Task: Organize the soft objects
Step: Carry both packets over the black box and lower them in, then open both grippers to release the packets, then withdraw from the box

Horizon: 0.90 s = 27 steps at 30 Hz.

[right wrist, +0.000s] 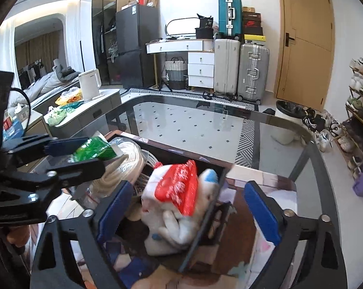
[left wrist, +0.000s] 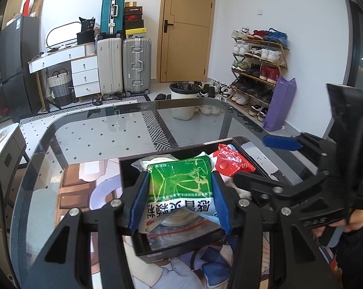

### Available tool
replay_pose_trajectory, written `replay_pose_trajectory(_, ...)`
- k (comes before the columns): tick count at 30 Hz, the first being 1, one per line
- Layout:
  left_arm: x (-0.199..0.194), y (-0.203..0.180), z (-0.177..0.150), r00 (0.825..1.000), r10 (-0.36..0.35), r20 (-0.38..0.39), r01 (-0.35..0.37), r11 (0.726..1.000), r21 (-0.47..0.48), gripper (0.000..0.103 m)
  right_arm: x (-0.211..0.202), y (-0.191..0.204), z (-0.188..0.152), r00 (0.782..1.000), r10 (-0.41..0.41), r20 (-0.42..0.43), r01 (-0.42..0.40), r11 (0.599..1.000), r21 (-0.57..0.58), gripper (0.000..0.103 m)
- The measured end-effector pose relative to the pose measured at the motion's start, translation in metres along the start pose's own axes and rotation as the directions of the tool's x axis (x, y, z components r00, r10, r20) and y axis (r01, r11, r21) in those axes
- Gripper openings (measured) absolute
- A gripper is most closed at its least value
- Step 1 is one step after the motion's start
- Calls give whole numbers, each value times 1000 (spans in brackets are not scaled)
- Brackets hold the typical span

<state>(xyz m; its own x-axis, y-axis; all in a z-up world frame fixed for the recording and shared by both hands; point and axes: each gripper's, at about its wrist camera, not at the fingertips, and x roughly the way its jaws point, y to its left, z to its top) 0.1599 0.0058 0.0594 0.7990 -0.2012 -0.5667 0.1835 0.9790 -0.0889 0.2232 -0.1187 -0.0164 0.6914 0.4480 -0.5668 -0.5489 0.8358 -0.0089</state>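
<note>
My left gripper is shut on a green and white packet, held just above a black tray; in the right wrist view the same gripper and packet show at the left. In the tray lie a bagged coil of white cable, a white plush toy and a red packet on top of it. My right gripper stands wide open over the plush and red packet, its blue pads clear of both. From the left wrist view it reaches in from the right beside the red packet.
The tray's right wall runs between my right fingers. It sits on a printed mat on a glass table. Beyond the table are a white bin, a shoe rack, suitcases and a side counter with a kettle.
</note>
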Motion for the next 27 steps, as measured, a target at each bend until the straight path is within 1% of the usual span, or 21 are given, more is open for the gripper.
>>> replay_pose_trajectory(3,6,-6,1,1000,-9,-8,9,1000,11,50,-11,-5,-4,1000,-17,13,17,1000,7,99)
replay_pose_trajectory(5,10,-11,2,1000,-7,-20,8,1000,28,52,-17,-9,-7,1000,-23,16,23,1000,15,100)
replay_pose_trajectory(6,12,-12,2,1000,-7,-27,8,999,37,55,-19,-12,-9,1000,-25,14,25,1000,19,100)
replay_pose_trajectory(8,12,-13,1,1000,-9,-28,10,999,36,67,-19,-14,-13,999,-32,2,32,999,16,101)
replay_pose_trajectory(10,8,-12,0,1000,-12,-13,12,1000,23,82,-20,-16,-18,999,-42,-8,43,999,20,101)
replay_pose_trajectory(11,5,-12,0,1000,-13,-3,13,1000,21,85,-20,-17,-20,999,-40,-9,40,999,25,101)
replay_pose_trajectory(13,-2,-12,0,1000,-11,11,11,1000,24,94,-23,-17,-24,1000,-28,-4,28,999,36,101)
replay_pose_trajectory(15,-8,-11,-2,999,5,32,-6,1000,26,101,-25,-14,-25,1000,-17,3,17,999,37,102)
replay_pose_trajectory(16,-12,-11,-3,999,15,45,-16,1000,25,103,-27,-12,-27,1000,-12,10,11,999,36,102)
replay_pose_trajectory(20,-24,-4,-9,996,40,75,-40,999,2,103,-31,-5,-30,1000,10,29,-11,999,30,102)
replay_pose_trajectory(24,-34,8,-22,991,86,99,-81,995,-50,103,-41,6,-36,997,42,68,-44,999,22,102)
replay_pose_trajectory(27,-37,16,-29,988,106,110,-97,992,-87,103,-46,14,-38,995,58,87,-59,998,8,102)
